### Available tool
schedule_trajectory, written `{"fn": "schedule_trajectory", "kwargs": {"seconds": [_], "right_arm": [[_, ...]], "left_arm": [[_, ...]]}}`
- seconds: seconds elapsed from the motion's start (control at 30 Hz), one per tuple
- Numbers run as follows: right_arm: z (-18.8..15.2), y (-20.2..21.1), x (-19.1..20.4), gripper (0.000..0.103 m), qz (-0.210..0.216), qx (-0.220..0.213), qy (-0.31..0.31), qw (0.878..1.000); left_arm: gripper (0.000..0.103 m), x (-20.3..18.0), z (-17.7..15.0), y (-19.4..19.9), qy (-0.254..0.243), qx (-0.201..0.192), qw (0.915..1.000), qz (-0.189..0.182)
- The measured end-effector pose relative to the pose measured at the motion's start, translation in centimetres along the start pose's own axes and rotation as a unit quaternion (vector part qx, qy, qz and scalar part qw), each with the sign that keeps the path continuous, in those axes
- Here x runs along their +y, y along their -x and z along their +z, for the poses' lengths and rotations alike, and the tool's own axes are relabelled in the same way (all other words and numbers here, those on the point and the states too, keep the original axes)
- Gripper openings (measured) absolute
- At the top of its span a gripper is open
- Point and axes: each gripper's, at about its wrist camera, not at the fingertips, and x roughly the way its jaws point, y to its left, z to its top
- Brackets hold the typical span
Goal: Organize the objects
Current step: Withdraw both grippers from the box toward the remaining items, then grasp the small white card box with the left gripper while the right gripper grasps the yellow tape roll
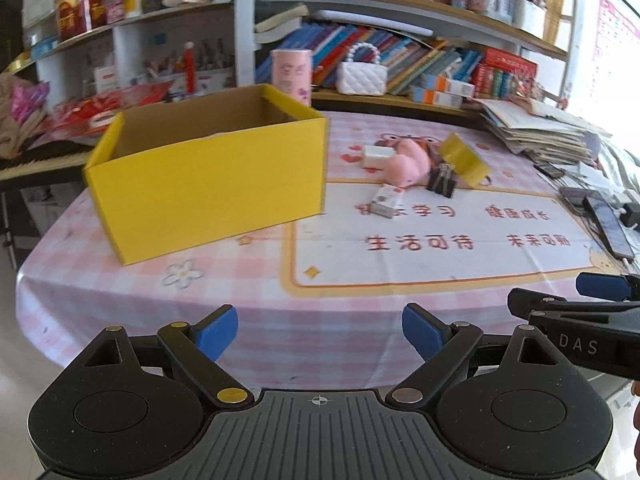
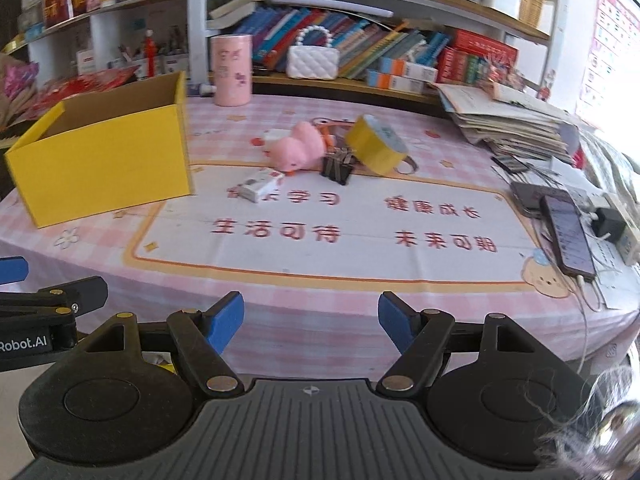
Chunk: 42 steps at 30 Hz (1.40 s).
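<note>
An open yellow cardboard box (image 1: 208, 184) (image 2: 104, 164) stands on the left of the pink tablecloth. Right of it lies a cluster: a pink plush toy (image 1: 408, 160) (image 2: 300, 150), a yellow tape roll (image 1: 464, 158) (image 2: 376, 144), black binder clips (image 1: 442, 180) (image 2: 338, 168), a small white box (image 1: 386, 202) (image 2: 262, 184) and a white block (image 1: 376, 156) behind the plush. My left gripper (image 1: 319, 334) and right gripper (image 2: 311, 320) are both open and empty, held at the table's near edge, far from the objects.
A pink cylinder (image 2: 232, 70) and white quilted purse (image 2: 314, 60) stand at the back by bookshelves. A paper stack (image 2: 508, 124), phones (image 2: 566, 232) and chargers lie along the right edge. The right gripper's finger (image 1: 604, 286) shows in the left wrist view.
</note>
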Motion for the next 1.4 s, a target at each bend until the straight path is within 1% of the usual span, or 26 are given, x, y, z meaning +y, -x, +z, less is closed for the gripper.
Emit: {"fn": "schedule_trajectory", "kwargs": {"seconds": [0.17,0.43,0.73,1.07,1.1,1.17,1.23,1.3,1.4], "right_arm": [[1.1,-0.9,-1.7,0.073,-0.008,-0.001,-0.013,1.0],[3.0,-3.1,-3.5,0.073,-0.001,0.001,-0.009,1.0],[5.4,-6.5,-5.7,0.073,0.014,0.008,0.004,1.0],[8.6,-10.4,-9.1,0.073,0.035,0.007,0.011,0.999],[8.8,-10.7,-9.5,0.074,0.038,0.007,0.01,0.999],[9.4,-11.4,-10.3,0.078,0.046,0.005,0.006,0.999],[10.0,-12.1,-10.9,0.078,0.052,0.002,0.003,0.999],[10.6,-12.7,-11.4,0.078,0.056,-0.003,0.003,0.998],[11.5,-13.7,-12.2,0.079,0.065,-0.008,0.0,0.998]], "left_arm": [[0.091,-1.2,1.3,-1.0,-0.006,-0.004,1.0,-0.004],[0.091,-2.7,2.8,-3.0,-0.004,0.002,1.0,0.001],[0.091,-4.4,4.6,-5.8,0.008,0.005,0.9999,0.014],[0.089,-7.0,7.5,-9.4,0.026,0.009,0.9992,0.029],[0.089,-7.3,7.7,-9.7,0.027,0.008,0.9991,0.03],[0.089,-7.8,8.3,-10.7,0.028,0.009,0.9991,0.032],[0.088,-8.3,8.8,-11.7,0.029,0.012,0.9988,0.037],[0.085,-8.7,9.4,-12.8,0.031,0.013,0.9986,0.041],[0.082,-9.2,10.1,-14.5,0.031,0.014,0.9983,0.048]]}}
